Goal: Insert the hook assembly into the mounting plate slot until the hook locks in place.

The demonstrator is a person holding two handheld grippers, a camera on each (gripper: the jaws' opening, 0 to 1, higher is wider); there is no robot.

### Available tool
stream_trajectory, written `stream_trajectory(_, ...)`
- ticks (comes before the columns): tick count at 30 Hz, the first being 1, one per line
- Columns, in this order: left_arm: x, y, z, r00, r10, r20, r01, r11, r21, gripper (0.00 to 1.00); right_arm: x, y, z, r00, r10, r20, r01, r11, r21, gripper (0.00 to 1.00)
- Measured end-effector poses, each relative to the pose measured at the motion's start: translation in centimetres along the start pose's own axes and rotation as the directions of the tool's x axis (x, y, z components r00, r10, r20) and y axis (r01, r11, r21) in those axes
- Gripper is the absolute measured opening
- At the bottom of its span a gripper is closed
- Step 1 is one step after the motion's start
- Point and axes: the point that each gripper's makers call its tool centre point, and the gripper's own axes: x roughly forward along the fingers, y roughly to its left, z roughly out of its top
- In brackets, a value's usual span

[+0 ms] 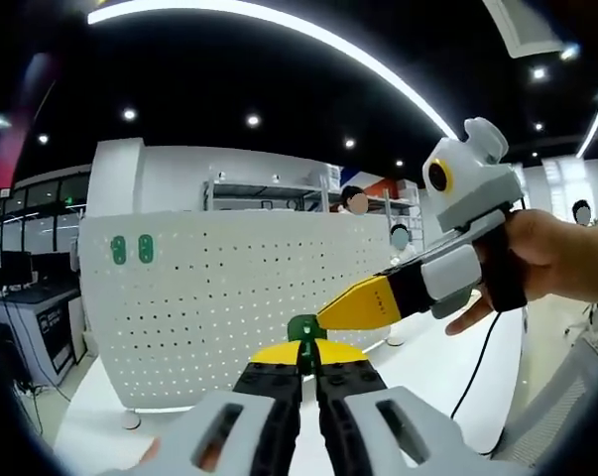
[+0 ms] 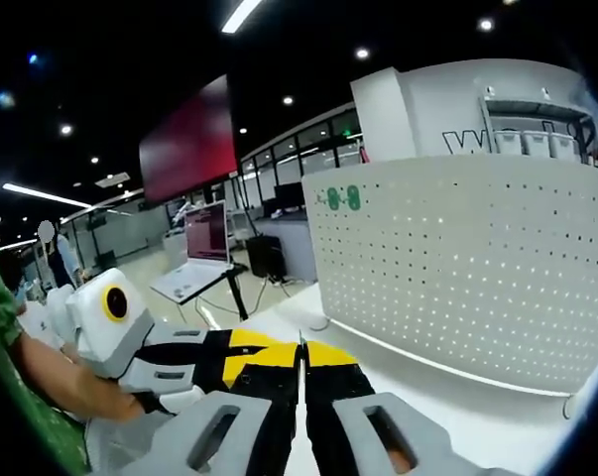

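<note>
In the left gripper view, the left hand-held gripper has its jaws pressed together on a small green hook, held up in front of the white pegboard standing on the white table. The right hand-held gripper, gripped by a hand, reaches in with its yellow tip touching the hook. In the right gripper view its jaws are pressed together, and two green pieces sit at the pegboard's upper corner.

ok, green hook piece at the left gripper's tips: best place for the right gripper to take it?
Judging from the left gripper view: the green hook piece pokes up between the left gripper tips. The right gripper already reaches it from the right. Pinch the exposed upper part from that side; the lower part is hidden between the tips.
</note>
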Motion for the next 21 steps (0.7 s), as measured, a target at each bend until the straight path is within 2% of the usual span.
stream_trajectory(8, -0.09, -0.07, 0.07, 1.000, -0.005, -0.006, 0.005, 1.000, 0.020, 0.03, -0.02, 0.10, 0.07, 1.000, -0.001, -0.006, 0.001, 1.000, -0.006, 0.00)
stream_trajectory(17, -0.19, -0.01, 0.34, 1.000, 0.002, -0.017, -0.001, 1.000, 0.024, 0.03, 0.16, 0.33, 0.42, 1.000, -0.005, 0.000, 0.005, 0.998, -0.066, 0.01)
stream_trajectory(21, -0.24, -0.20, 0.37, 1.000, 0.003, -0.018, -0.002, 1.000, 0.024, 0.03, 0.00, 0.06, 0.51, 1.000, -0.027, 0.004, 0.027, 0.994, -0.104, 0.08)
